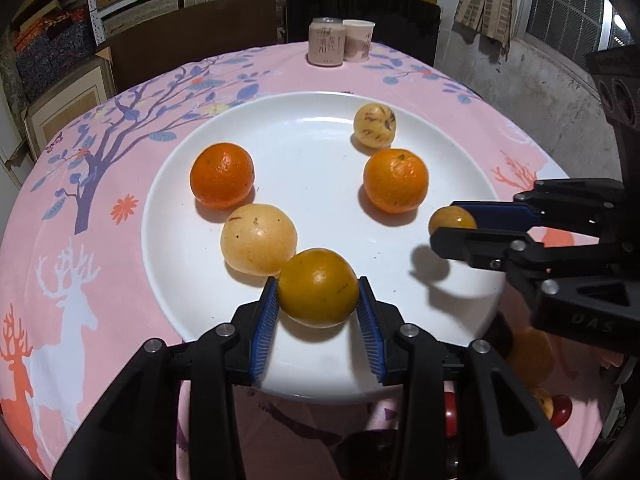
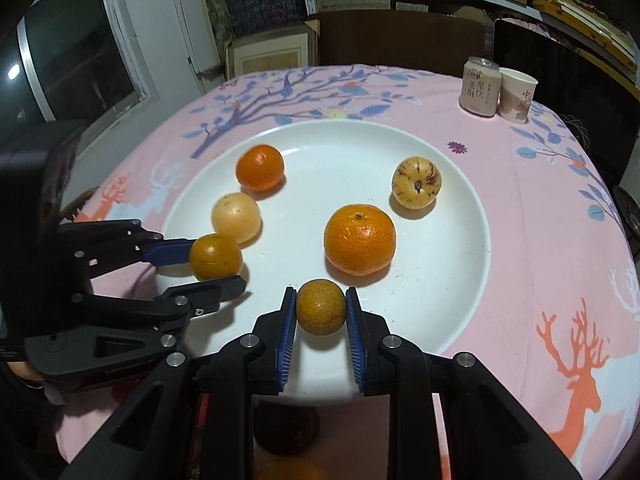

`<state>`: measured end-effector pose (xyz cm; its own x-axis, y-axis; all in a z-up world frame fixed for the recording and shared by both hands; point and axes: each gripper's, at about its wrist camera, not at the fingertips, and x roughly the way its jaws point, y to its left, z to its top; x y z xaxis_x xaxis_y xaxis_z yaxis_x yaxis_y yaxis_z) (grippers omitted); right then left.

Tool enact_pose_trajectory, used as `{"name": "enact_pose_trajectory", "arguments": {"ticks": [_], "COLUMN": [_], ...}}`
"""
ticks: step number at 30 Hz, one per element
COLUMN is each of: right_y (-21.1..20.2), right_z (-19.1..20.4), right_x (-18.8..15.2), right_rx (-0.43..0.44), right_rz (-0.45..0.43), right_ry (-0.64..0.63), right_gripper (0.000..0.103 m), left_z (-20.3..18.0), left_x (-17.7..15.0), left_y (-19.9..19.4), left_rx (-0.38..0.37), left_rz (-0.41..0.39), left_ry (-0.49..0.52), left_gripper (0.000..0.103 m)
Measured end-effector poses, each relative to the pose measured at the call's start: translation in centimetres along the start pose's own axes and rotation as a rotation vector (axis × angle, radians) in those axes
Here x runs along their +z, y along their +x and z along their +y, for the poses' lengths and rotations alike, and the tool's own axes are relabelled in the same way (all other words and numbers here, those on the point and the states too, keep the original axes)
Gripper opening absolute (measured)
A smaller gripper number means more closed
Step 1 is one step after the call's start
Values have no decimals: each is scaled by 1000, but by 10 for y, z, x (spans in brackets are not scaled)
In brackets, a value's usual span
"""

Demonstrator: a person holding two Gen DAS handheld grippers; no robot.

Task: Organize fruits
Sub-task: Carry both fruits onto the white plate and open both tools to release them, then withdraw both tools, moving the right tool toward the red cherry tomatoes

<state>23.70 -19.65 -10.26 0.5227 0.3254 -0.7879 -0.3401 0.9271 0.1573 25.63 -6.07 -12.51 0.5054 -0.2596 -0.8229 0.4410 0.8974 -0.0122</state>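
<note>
A white plate (image 1: 320,120) (image 2: 460,280) on the pink cloth holds two oranges (image 1: 222,175) (image 1: 395,180), a pale yellow fruit (image 1: 258,239) and a speckled yellow fruit (image 1: 375,125). My left gripper (image 1: 318,294) is shut on a yellow-orange fruit (image 1: 318,287) just over the plate's near left part; it also shows in the right wrist view (image 2: 216,257). My right gripper (image 2: 321,312) is shut on a small dull-orange fruit (image 2: 321,306) over the plate's near right part, and shows in the left wrist view (image 1: 452,226), its fruit (image 1: 451,218) half hidden by the fingers.
A can (image 1: 326,42) and a paper cup (image 1: 359,41) stand at the table's far edge. More fruit (image 1: 530,356) lies below the plate's near right edge, behind the right gripper. Shelves and boxes stand beyond the table.
</note>
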Motion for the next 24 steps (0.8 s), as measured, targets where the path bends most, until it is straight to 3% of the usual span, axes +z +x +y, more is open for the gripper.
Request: {"name": "enact_pose_trajectory", "arguments": {"ticks": [3,5,7,8,12,16,17,20,24], "right_y": [8,11,11,10,-5,-48,-60,-103,-140], "right_z": [5,8,13,15,15,16,17,22,28], "right_x": [-2,-3,-5,-5,-4,-5,-8,-27,-70], "right_rx": [-26,-50,-73,-80,-87,-89,-81,-46,-13], "right_rz": [19,26,20,15,-17,-102,-124,-196,-244], "right_ry": [-27,-49,-74,-85,-84,-61,-58,-45,-40], "right_gripper": [25,25,26,28,32,33,33,45,56], "left_z": [2,4,4,5,10,6,4,-1,-6], "left_x": [0,1,2,2,2,-5,-10,-36,-88], "left_y": [3,3,0,-1,-14,-57,-70,-109,-136], "left_rx": [3,-16,-10,0,16,49,51,45,35], "left_rz": [-1,-3,-21,-28,-57,-147,-170,-221,-208], "left_ry": [1,-8,-12,-17,-43,-26,-16,-8,-6], "left_gripper": [39,46,69,71,71,71,72,89,90]}}
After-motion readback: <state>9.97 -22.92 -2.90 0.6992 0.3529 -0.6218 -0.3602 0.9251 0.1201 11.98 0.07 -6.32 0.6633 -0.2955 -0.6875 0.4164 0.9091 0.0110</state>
